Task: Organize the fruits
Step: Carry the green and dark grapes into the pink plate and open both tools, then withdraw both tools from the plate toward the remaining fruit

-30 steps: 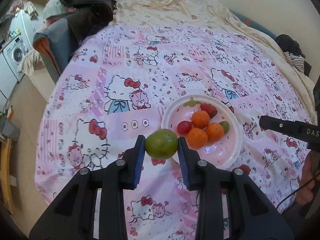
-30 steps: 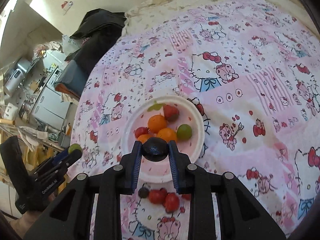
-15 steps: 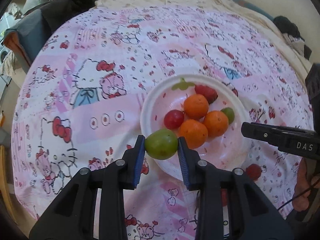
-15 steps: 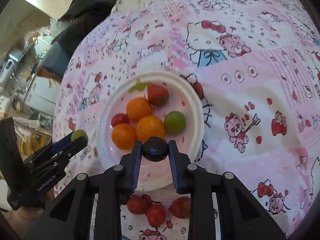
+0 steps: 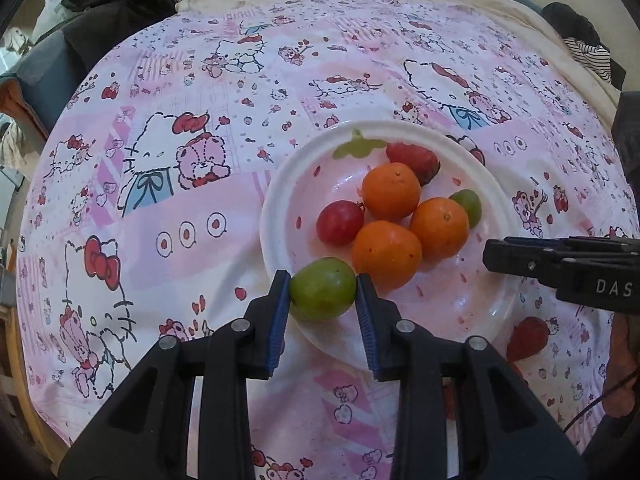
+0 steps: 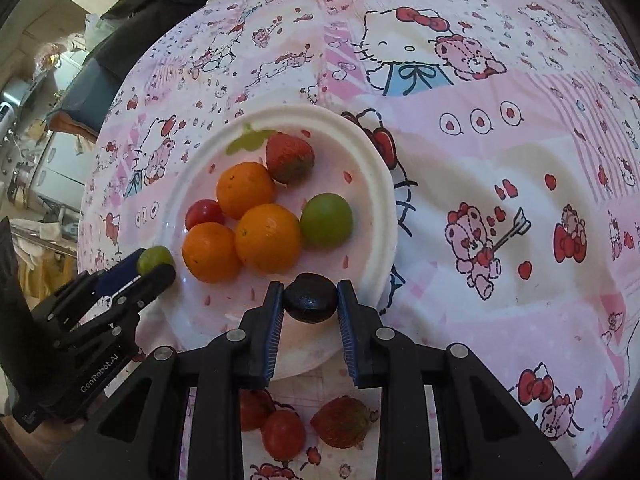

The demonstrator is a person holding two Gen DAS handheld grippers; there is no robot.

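A white plate (image 5: 280, 184) (image 6: 380, 168) on the pink cartoon cloth holds three oranges (image 5: 391, 191) (image 6: 267, 238), a strawberry (image 6: 289, 157), a red round fruit (image 5: 340, 222) and a green one (image 6: 326, 220). My left gripper (image 5: 322, 292) is shut on a green fruit (image 5: 322, 289) just over the plate's near-left rim; it also shows in the right wrist view (image 6: 154, 266). My right gripper (image 6: 310, 298) is shut on a dark, almost black fruit (image 6: 310, 298) over the plate's near side. Its fingers (image 5: 520, 258) reach in from the right in the left wrist view.
Red fruits and a strawberry (image 6: 340, 422) lie on the cloth below the plate, one (image 5: 527, 338) by its right rim. Dark clothes (image 5: 116, 4) pile at the far left edge of the table, striped cloth (image 5: 592, 56) at the far right. Appliances stand off the table's left side.
Both grippers have come down toward the plate with their fruits still held; the plate and its fruits look larger and nearer. The fruits on the plate have not moved.
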